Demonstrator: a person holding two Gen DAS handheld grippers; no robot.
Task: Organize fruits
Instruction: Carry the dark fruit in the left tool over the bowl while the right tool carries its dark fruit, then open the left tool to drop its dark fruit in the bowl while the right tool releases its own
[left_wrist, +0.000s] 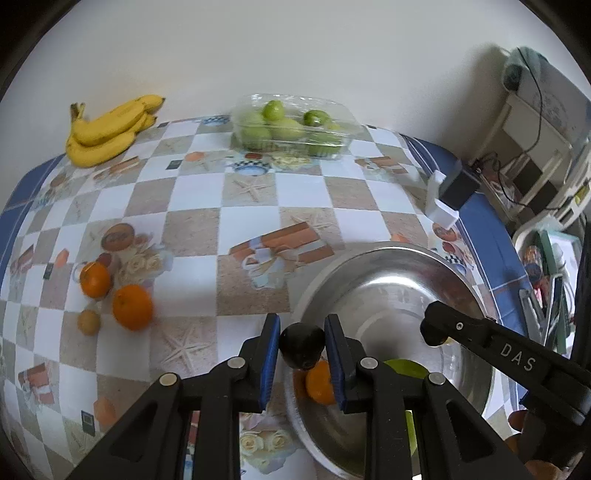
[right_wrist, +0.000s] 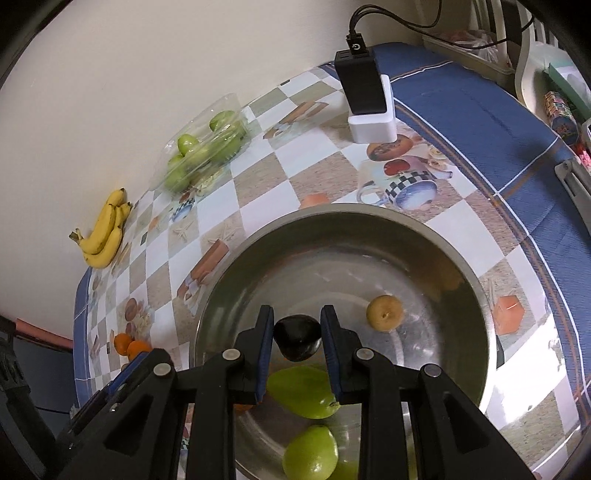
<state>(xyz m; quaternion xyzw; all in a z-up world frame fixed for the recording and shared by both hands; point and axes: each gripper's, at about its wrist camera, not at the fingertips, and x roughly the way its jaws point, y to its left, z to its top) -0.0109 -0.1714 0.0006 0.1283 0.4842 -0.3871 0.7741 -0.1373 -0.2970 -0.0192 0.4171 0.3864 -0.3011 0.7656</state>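
Left gripper (left_wrist: 301, 347) grips a dark fruit (left_wrist: 301, 345) over the bowl's (left_wrist: 388, 254) near-left rim. Right gripper (right_wrist: 297, 341) grips another dark fruit (right_wrist: 297, 341) well inside the bowl (right_wrist: 332, 212), above the green pears (right_wrist: 301, 391). Judgement: the right is better placed to release.

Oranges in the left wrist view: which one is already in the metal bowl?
The orange just beyond the left gripper, inside the bowl; the other two oranges lie side by side on the tablecloth.
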